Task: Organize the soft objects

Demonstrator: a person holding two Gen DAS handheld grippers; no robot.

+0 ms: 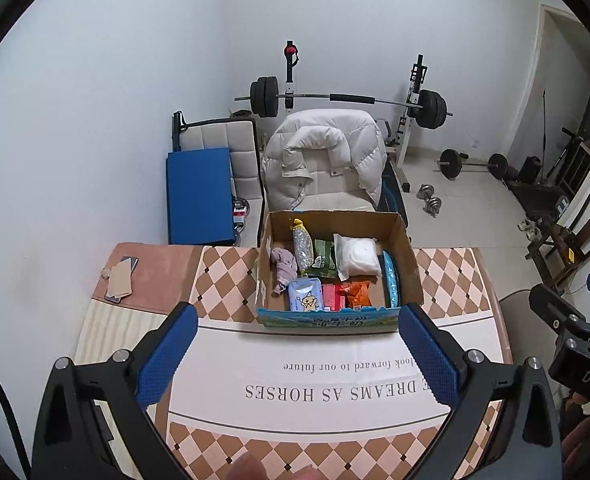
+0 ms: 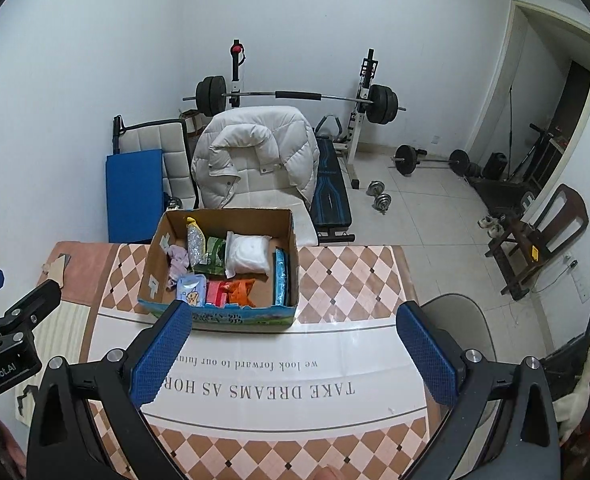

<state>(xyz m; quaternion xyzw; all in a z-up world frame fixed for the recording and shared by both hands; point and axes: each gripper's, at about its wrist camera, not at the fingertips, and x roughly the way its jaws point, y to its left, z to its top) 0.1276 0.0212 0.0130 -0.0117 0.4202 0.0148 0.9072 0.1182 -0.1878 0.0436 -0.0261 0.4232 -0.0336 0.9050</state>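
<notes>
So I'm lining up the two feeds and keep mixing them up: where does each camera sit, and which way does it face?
Left wrist: on the left gripper, facing forward over the table at the cardboard box; its own open blue fingers show, with the right gripper at the right edge.
Right wrist: on the right gripper, same heading, box left of centre; its open fingers show, with the left gripper at the left edge.
Shared: box, table, white jacket on a chair, barbell rack.
</notes>
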